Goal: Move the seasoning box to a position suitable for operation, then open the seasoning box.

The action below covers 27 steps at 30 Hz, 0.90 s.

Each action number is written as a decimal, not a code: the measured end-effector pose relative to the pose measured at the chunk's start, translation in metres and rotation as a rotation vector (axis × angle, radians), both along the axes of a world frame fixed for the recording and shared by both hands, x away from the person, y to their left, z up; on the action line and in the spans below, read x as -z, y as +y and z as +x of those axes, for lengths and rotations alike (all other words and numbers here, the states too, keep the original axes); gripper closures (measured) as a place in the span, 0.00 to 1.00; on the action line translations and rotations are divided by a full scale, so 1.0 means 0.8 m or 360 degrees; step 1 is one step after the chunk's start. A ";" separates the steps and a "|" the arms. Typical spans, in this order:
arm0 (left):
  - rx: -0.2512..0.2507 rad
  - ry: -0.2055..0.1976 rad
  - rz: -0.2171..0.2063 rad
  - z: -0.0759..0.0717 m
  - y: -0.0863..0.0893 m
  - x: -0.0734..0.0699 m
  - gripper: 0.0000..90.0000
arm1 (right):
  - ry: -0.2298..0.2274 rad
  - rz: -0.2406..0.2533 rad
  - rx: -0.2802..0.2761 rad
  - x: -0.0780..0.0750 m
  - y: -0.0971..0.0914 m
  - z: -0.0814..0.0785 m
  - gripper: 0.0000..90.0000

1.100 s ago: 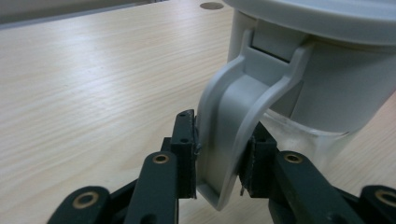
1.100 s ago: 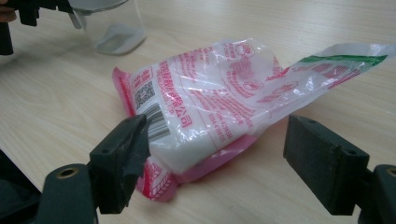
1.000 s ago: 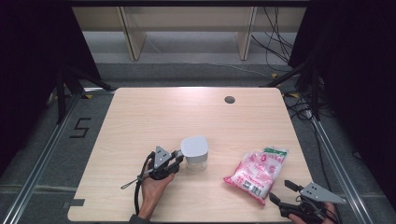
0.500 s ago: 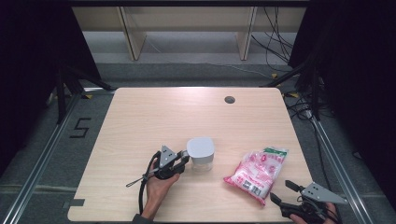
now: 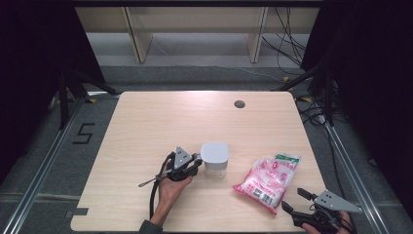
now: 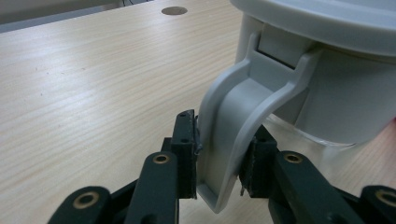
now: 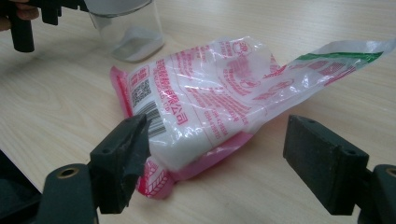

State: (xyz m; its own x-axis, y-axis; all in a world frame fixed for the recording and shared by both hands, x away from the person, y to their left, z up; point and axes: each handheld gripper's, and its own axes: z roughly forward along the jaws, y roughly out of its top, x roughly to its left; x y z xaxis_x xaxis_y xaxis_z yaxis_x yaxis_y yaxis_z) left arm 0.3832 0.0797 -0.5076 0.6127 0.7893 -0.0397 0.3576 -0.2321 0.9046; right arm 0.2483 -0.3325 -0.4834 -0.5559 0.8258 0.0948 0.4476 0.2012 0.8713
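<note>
From the high view we see the left gripper [image 5: 195, 163] at the near middle of the table [image 5: 146, 126], its nose right up against the left side of the container [image 5: 215, 159], a clear jar with a grey lid. The left hand [image 5: 170, 187] sits behind it, cable trailing toward the near edge. Off to the right, just beside the container, lies the pink and white bag [image 5: 269, 179], tilted across the wood. The right gripper [image 5: 294, 201] sits at the near right corner, its two black tips pointing at the bag's near end and spread apart, close to it but not on it.

Over to the left gripper view, and here we get the detail: the container [image 6: 336, 88] looms at upper right, and its grey lid latch [image 6: 238, 126] hangs down straight between our two black pads. Both pads press its flanks, so the left gripper [image 6: 218, 161] is clamped narrow on that latch. The jaws have just been closing a touch.

Now the right gripper view. The bag [image 7: 210, 107] lies dead ahead, its barcode end nearest us, just beyond the left pad and partly between the two. The right gripper [image 7: 219, 154] stands wide, holding nothing. Farther back at upper left we catch the container [image 7: 128, 28] with the left gripper [image 7: 28, 21] beside it.
</note>
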 end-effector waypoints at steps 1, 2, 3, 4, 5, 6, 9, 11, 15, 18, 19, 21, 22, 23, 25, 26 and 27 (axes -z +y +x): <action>0.0003 0.0006 -0.0018 0.001 0.001 0.001 0.78 | -0.0002 0.0003 0.0000 0.000 0.000 0.000 0.26; 0.0005 0.0006 -0.0025 0.002 0.001 0.001 0.78 | 0.0028 0.0015 0.0011 0.000 0.001 0.000 0.26; 0.0004 0.0010 -0.0032 0.002 0.001 0.001 0.78 | 0.0028 0.0015 0.0011 0.000 0.001 0.000 0.26; 0.0008 0.0015 -0.0034 0.002 0.002 0.001 0.78 | 0.0012 -0.0002 0.0011 0.001 0.000 0.001 0.26; 0.0016 0.0017 -0.0039 0.002 0.003 0.001 0.77 | -0.0002 -0.0010 0.0001 0.002 0.000 0.002 0.26; 0.0018 0.0036 -0.0072 0.001 0.005 0.000 0.76 | -0.0006 -0.0009 0.0002 0.001 0.000 0.002 0.26; 0.0054 0.0065 -0.0081 -0.001 0.008 -0.003 0.65 | 0.0029 0.0003 0.0020 0.001 0.002 0.001 0.26; 0.0037 0.0023 -0.0030 -0.007 0.014 -0.012 0.56 | 0.0024 -0.0002 0.0003 0.001 0.003 0.004 0.26; 0.0069 0.0037 -0.0033 -0.017 0.026 -0.026 0.43 | 0.0022 -0.0022 -0.0030 0.000 0.005 0.006 0.26; 0.0061 0.0058 -0.0047 -0.023 0.031 -0.038 0.39 | 0.0012 -0.0013 -0.0037 0.000 0.005 0.006 0.26; 0.0072 0.0061 -0.0073 -0.024 0.032 -0.041 0.39 | 0.0032 0.0000 -0.0025 -0.001 0.004 0.004 0.26; 0.0084 0.0049 -0.0108 -0.027 0.032 -0.049 0.40 | 0.0010 0.0001 -0.0031 0.000 0.004 0.006 0.26; 0.0088 0.0040 -0.0097 -0.029 0.033 -0.054 0.40 | 0.0001 -0.0018 -0.0021 0.001 0.004 0.007 0.26; 0.0092 0.0025 -0.0111 -0.032 0.033 -0.063 0.40 | 0.0019 -0.0023 -0.0025 0.000 0.003 0.006 0.26; 0.0112 0.0021 -0.0138 -0.033 0.033 -0.066 0.41 | 0.0019 -0.0007 -0.0036 0.001 0.003 0.004 0.26; 0.0120 0.0017 -0.0149 -0.034 0.033 -0.069 0.42 | 0.0001 -0.0025 -0.0025 0.000 0.002 0.003 0.26; 0.0140 0.0017 -0.0186 -0.034 0.030 -0.073 0.42 | -0.0007 -0.0025 -0.0020 0.000 0.001 0.002 0.26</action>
State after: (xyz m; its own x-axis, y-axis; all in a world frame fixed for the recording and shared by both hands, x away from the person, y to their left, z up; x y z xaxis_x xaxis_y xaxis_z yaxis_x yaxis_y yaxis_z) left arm 0.3557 0.1034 -0.4495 0.6786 0.7220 -0.1349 0.3501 -0.1564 0.9236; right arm 0.2500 -0.3316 -0.4832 -0.5667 0.8201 0.0793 0.4409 0.2205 0.8700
